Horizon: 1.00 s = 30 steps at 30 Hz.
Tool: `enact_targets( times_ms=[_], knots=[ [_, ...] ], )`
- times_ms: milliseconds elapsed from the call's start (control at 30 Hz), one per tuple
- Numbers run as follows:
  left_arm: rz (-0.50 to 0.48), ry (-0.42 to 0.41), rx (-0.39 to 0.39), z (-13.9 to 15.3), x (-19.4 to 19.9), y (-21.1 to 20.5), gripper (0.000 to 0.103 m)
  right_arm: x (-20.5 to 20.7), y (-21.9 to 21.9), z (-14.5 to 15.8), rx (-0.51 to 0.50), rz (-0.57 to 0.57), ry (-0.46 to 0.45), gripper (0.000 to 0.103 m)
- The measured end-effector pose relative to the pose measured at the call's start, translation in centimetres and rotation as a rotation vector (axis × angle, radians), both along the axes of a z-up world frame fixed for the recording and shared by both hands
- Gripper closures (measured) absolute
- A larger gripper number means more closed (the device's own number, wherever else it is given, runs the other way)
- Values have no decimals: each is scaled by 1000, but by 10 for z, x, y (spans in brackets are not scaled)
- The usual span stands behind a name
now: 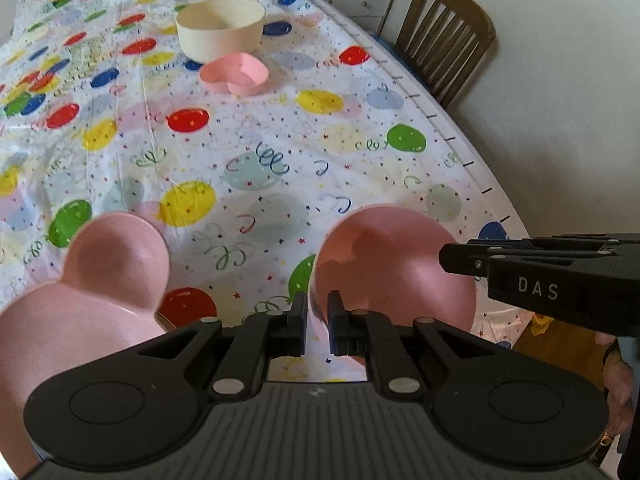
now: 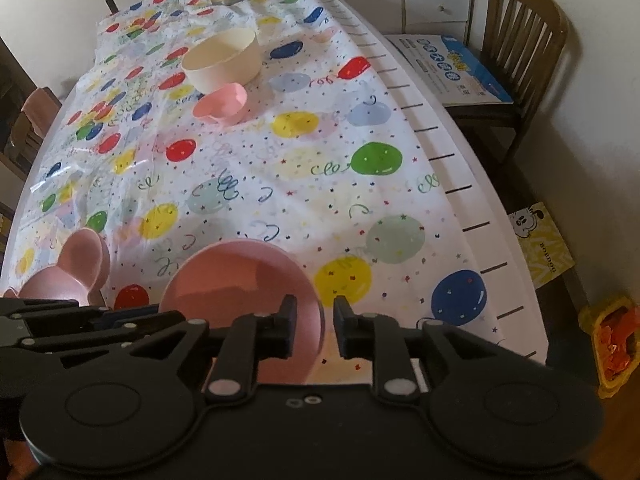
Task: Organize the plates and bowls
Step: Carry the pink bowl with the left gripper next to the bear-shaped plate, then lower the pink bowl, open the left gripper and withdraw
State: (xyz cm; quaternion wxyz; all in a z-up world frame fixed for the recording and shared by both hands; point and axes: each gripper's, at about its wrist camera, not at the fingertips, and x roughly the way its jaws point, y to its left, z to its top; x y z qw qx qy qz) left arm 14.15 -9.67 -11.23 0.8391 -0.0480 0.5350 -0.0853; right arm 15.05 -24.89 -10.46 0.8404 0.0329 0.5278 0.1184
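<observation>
While the round pink plate sits near the table's front edge with both tools at its rim, the step in hand looks like a handover or a release of this plate. The left gripper is closed on the plate's near left rim, the edge running between its narrow jaws. The right gripper stands slightly parted at the right rim: the rim lies in the gap by its left finger, and its pads do not seem to press on it. Just to the left lies a pink bear-eared plate, empty, partly under the camera's body. Well apart, toward the far end of the balloon tablecloth, a cream bowl stands upright with a small pink heart-shaped bowl touching or nearly touching its front; both appear empty. Next, I judge, the round plate must be lifted level and stacked with the eared one, keeping the thin rim from slipping.
</observation>
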Motion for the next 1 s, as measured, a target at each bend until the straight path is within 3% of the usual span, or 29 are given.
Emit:
enact_targets(
  times_ms=[300, 700, 1000],
  knots=[
    [-2, -86, -9, 30, -11, 7, 93, -12, 6, 28, 18, 34, -69, 79],
    [43, -198, -25, 72, -17, 23, 93, -21, 22, 67, 52, 102, -164, 67],
    [99, -243, -25, 91, 6, 36, 93, 6, 30, 95, 63, 158, -231, 54]
  ],
)
